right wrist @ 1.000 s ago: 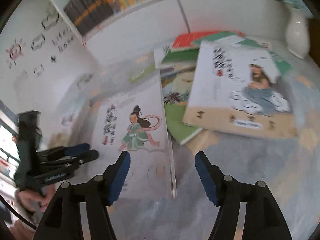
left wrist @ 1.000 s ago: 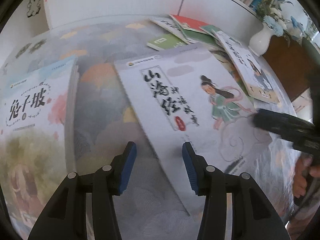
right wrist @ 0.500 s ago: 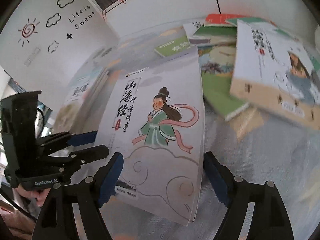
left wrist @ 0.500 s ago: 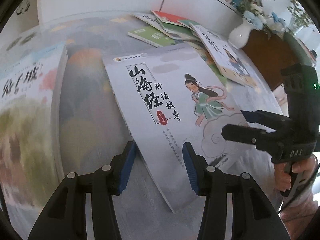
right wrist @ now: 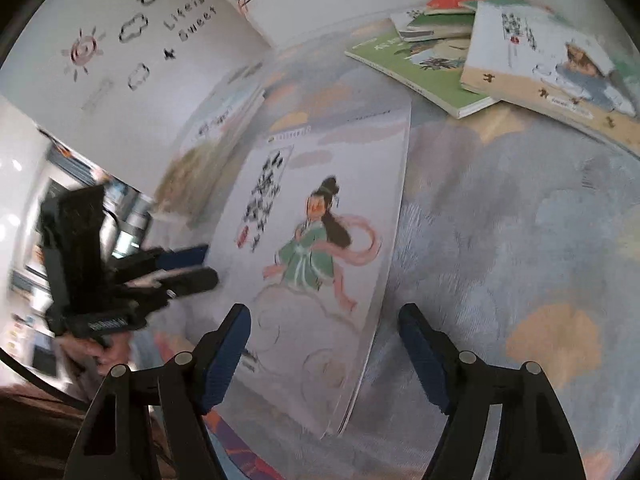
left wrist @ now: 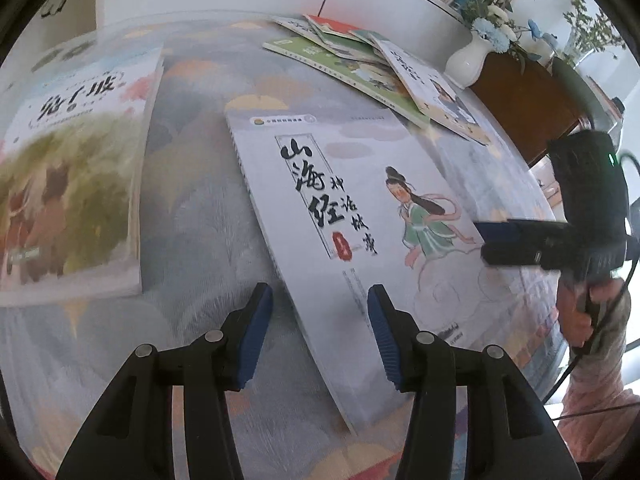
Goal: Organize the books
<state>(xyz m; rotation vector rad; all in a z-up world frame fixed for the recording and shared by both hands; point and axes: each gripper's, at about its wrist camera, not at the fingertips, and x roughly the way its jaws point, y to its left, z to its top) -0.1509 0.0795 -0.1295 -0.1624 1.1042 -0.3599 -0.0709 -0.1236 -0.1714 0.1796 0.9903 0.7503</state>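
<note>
We have the white picture book lying flat on the patterned surface, its long axis running away from us and slightly slanted, spine edge on our left, open page edge on our right. Our left tool hangs over the near spine-side corner, so that edge passes between its two blue pads; our right tool straddles the near page-side corner in the same way. We judge both to be about equally close, one at each near corner, so the coming move turns on which edge we pinch. The left tool stands partly open, having just widened a little, and its pads press on nothing. The right tool stands wider, its jaws having just been narrowing somewhat, and we see the page edge between them but no pad bearing on it. Well apart on the left lies the green-covered book, probably the start of the tidy pile; the loose heap of books sits at the far end of the surface.
</note>
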